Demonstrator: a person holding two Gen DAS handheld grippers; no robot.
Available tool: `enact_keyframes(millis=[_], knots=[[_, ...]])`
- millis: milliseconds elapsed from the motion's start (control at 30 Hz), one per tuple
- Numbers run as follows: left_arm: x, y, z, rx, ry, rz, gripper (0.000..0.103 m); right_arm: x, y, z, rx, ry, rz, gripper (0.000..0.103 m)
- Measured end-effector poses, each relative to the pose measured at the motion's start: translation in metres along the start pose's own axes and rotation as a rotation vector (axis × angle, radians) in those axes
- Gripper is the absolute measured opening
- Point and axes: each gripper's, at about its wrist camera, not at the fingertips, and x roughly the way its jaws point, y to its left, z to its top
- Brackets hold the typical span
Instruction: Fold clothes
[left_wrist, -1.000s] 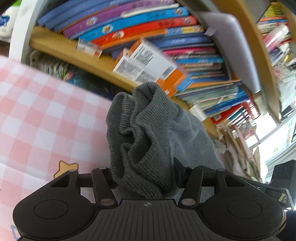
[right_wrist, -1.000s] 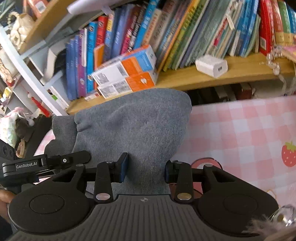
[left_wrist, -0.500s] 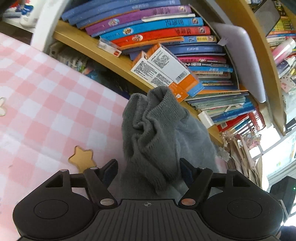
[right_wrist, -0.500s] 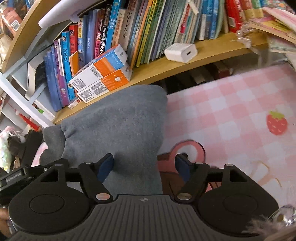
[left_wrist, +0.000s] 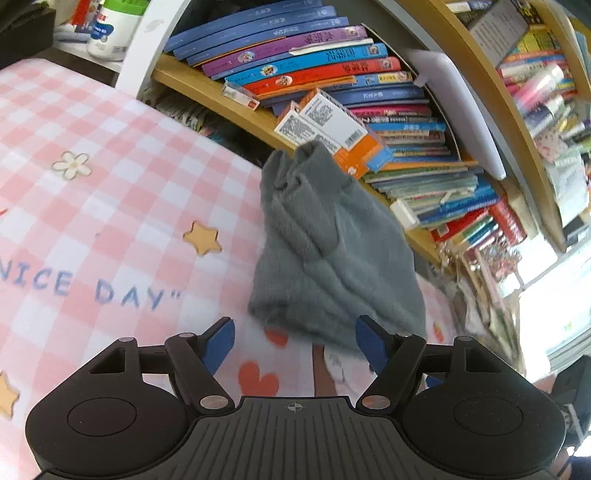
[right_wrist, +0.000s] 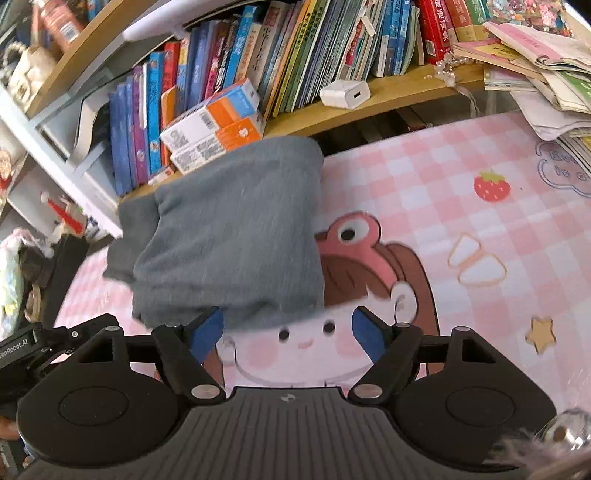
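Observation:
A folded grey garment (left_wrist: 332, 254) lies on the pink checked tablecloth (left_wrist: 110, 192), its ribbed end toward the bookshelf. It also shows in the right wrist view (right_wrist: 236, 236) as a thick folded bundle. My left gripper (left_wrist: 295, 343) is open and empty, pulled back just short of the garment's near edge. My right gripper (right_wrist: 288, 332) is open and empty, its left fingertip (right_wrist: 205, 330) close to the garment's near edge. The left gripper's body (right_wrist: 22, 350) shows at the right view's left edge.
A wooden bookshelf (right_wrist: 369, 92) full of books runs along the table's far side. Orange and blue boxes (right_wrist: 218, 125) and a white charger (right_wrist: 343, 94) sit on its ledge. Loose books (right_wrist: 546, 74) are stacked at the right. The cloth carries a cartoon girl print (right_wrist: 369, 295).
Both grippers have opened, let go of the grey garment and drawn back. The garment now lies on the table instead of being held between the fingers.

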Motion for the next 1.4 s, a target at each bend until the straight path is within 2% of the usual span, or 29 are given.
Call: enact_keyframes(millis=[233,367,433,533,667,833,967,1133,1400], knots=[[-0.017,-0.012,-0.023,0.051,0.005,0.037,0.074,-0.02,0.018,-0.027,-0.089,-0.004,-0.047,0.079],[-0.02,-0.025,-0.033,0.136,-0.004,0.095,0.075,-0.027,0.026,-0.039,-0.136,-0.014,-0.096,0.083],[-0.022,-0.032,-0.038,0.182,-0.015,0.123,0.081,-0.03,0.028,-0.044,-0.157,-0.021,-0.127,0.085],[-0.025,-0.04,-0.045,0.24,-0.039,0.166,0.084,-0.033,0.028,-0.048,-0.176,-0.032,-0.16,0.087],[-0.026,-0.048,-0.054,0.281,-0.042,0.211,0.086,-0.037,0.029,-0.052,-0.188,-0.062,-0.204,0.092],[-0.026,-0.051,-0.065,0.308,-0.029,0.308,0.086,-0.039,0.031,-0.063,-0.225,-0.066,-0.25,0.094],[-0.032,-0.053,-0.07,0.324,-0.051,0.318,0.086,-0.039,0.031,-0.068,-0.23,-0.058,-0.259,0.096],[-0.038,-0.057,-0.073,0.36,-0.093,0.346,0.095,-0.044,0.031,-0.07,-0.226,-0.067,-0.262,0.098],[-0.038,-0.062,-0.076,0.383,-0.079,0.347,0.1,-0.047,0.035,-0.073,-0.243,-0.058,-0.26,0.099]])
